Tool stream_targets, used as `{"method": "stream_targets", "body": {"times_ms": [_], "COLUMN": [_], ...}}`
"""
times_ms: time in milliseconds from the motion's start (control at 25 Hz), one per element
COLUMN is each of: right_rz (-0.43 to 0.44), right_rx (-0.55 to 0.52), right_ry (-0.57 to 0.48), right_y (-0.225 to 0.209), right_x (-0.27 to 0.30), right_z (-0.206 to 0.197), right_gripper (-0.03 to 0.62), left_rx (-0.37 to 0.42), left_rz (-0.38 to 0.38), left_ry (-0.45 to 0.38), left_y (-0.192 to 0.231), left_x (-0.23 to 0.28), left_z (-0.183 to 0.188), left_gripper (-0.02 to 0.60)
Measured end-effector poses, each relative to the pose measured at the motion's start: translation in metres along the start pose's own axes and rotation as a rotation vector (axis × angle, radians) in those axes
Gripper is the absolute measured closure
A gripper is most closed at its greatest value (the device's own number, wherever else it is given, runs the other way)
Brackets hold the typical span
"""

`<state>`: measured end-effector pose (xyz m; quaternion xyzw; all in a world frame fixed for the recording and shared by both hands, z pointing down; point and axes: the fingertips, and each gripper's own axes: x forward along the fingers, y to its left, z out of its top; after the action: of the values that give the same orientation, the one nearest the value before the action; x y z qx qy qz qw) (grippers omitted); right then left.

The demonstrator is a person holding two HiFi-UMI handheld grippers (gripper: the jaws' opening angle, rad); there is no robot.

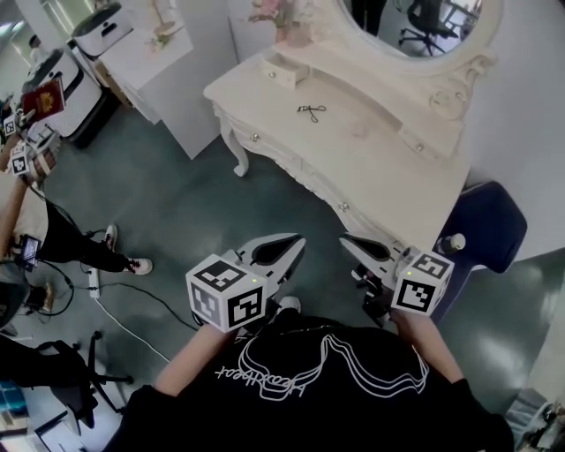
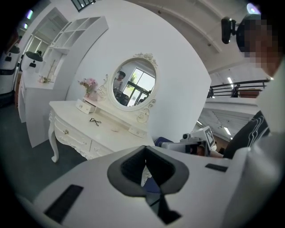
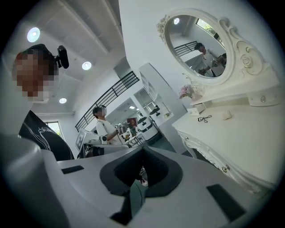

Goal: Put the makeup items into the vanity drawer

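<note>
A dark teal floor [image 1: 177, 203] fills the room, with a thin cable [image 1: 124, 300] trailing across it at the left. A white vanity [image 1: 380, 168] stands against the pale wall, its top mostly bare. An oval mirror [image 1: 388, 35] in a carved frame rises at its back. A white cabinet [image 1: 159, 66] stands just left of the vanity, and a dark blue stool [image 1: 490, 225] sits at its right end. The drawers [image 2: 73, 136] in the vanity's front are all closed.

The left gripper [image 1: 296, 243] and right gripper [image 1: 349, 240] are held side by side in front of the vanity, well short of its top. Both are clenched on nothing, their jaws pressed together.

Pink flowers [image 1: 278, 13] and a small white box [image 1: 284, 71] stand at the top's far left corner. The black curler [image 1: 312, 110] lies in the open on the top, left of the mirror. A small pale item [image 3: 227, 115] lies near it, too small to identify.
</note>
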<state>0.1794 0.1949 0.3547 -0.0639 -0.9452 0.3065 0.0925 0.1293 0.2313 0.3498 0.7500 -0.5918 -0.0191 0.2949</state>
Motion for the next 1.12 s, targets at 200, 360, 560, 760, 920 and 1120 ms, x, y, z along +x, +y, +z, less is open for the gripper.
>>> {"method": "stream_targets", "body": {"times_ms": [200,360,560,760,920,1120], "right_rz": [-0.015,-0.021,-0.01,-0.014,-0.016,-0.021], "right_rx": [-0.025,-0.059,-0.073,-0.091,-0.087,-0.042], "right_ry": [-0.003,-0.025,-0.047,-0.043,-0.044,-0.05], "right_y": [0.003,0.008,0.012,-0.001,-0.026,-0.072], "right_x": [0.047,0.07,0.082,0.091,0.1,0.113], "right_z": [0.016,0.033,0.045,0.052,0.062,0.081], "right_gripper": [0.588,0.588,0.588,0.588,0.588,0.588], "left_rx": [0.006,0.013,0.02,0.024,0.027,0.004], "left_rz": [-0.004,0.006,0.005,0.017,0.025,0.029], "left_ry": [-0.02,-0.051,-0.073,-0.069,-0.056,-0.008], "left_y": [0.044,0.07,0.079,0.091,0.106,0.136], "left_x": [-0.022,-0.038,-0.043,-0.033,-0.015,0.026], "left_z": [0.026,0.044,0.054,0.061,0.071,0.082], "left_gripper": [0.58,0.58,0.58,0.58,0.58,0.58]}}
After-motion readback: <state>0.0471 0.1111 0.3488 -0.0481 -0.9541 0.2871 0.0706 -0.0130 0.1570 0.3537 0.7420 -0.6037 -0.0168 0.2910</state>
